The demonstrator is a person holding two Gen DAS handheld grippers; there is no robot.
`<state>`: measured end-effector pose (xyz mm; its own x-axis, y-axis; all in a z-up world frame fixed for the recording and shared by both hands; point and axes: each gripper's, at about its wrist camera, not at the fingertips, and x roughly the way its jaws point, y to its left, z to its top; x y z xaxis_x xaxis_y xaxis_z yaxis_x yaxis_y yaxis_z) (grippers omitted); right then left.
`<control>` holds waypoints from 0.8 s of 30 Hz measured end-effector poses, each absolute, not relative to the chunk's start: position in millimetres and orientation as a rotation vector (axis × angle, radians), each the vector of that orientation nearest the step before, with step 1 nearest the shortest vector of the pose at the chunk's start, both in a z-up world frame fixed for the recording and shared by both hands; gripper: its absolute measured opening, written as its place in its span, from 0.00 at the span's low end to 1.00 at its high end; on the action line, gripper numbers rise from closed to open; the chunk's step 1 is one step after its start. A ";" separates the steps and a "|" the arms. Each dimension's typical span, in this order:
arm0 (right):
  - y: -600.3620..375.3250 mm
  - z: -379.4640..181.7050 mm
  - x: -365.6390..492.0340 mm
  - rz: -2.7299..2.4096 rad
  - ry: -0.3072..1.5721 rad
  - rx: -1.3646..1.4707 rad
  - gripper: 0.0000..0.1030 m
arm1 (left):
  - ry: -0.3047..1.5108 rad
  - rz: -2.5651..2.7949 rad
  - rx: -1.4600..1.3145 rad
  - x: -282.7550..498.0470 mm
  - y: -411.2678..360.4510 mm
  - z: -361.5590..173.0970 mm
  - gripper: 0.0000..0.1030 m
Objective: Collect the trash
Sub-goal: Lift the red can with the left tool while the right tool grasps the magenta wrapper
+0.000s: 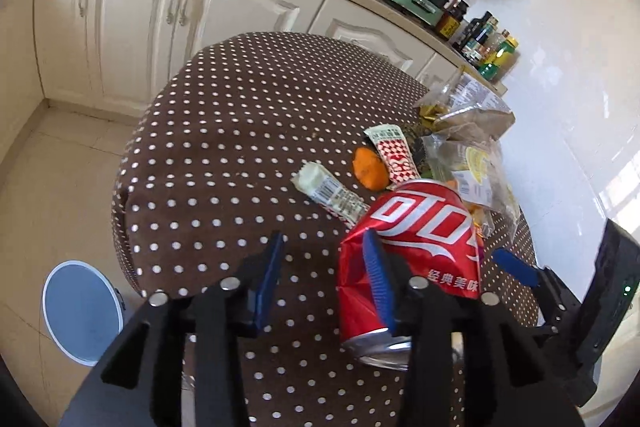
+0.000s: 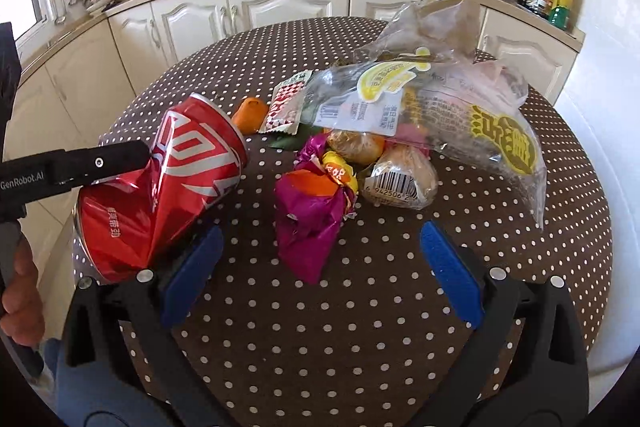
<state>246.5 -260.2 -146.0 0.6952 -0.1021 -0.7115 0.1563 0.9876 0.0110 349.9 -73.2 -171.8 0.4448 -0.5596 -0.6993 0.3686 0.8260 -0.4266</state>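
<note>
Left gripper [image 1: 324, 243] is open, with only brown polka-dot tablecloth [image 1: 240, 147] between its blue pads. The crushed red cola can [image 1: 412, 255] isn't in the jaws. It's on the outer side of that gripper's right-hand finger, leaning right up against it, can end toward the camera. From the right wrist view the can [image 2: 160, 187] is tipped over with the left gripper's black finger pressed into its dented upper side, and its lower edge is right beside the right gripper's left pad. I can't tell if they actually touch. Right gripper [image 2: 320, 267] is wide open too and holds nothing. A crumpled magenta wrapper [image 2: 312, 211] sits just ahead of it, roughly centred between the pads but not touched. Further out past that are a barcoded snack pack [image 2: 400, 183] and a heap of clear plastic bags [image 2: 460, 107]. Ahead of the left gripper are a white barcoded wrapper [image 1: 332, 193], an orange peel [image 1: 370, 167] and a red-and-white checked sachet [image 1: 394, 155]. Down on the floor, off to the left gripper's lower left, is a blue trash bin [image 1: 82, 311].
</note>
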 end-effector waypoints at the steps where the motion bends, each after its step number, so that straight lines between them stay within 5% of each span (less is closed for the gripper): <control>1: -262.5 -138.2 239.4 -0.141 0.757 0.087 0.94 | 0.945 -0.582 -0.231 349.7 -69.5 -171.8 0.44; 24: -249.7 -158.3 245.6 -0.070 0.841 0.041 0.94 | 0.923 -0.715 -0.336 344.1 -74.7 -158.6 0.46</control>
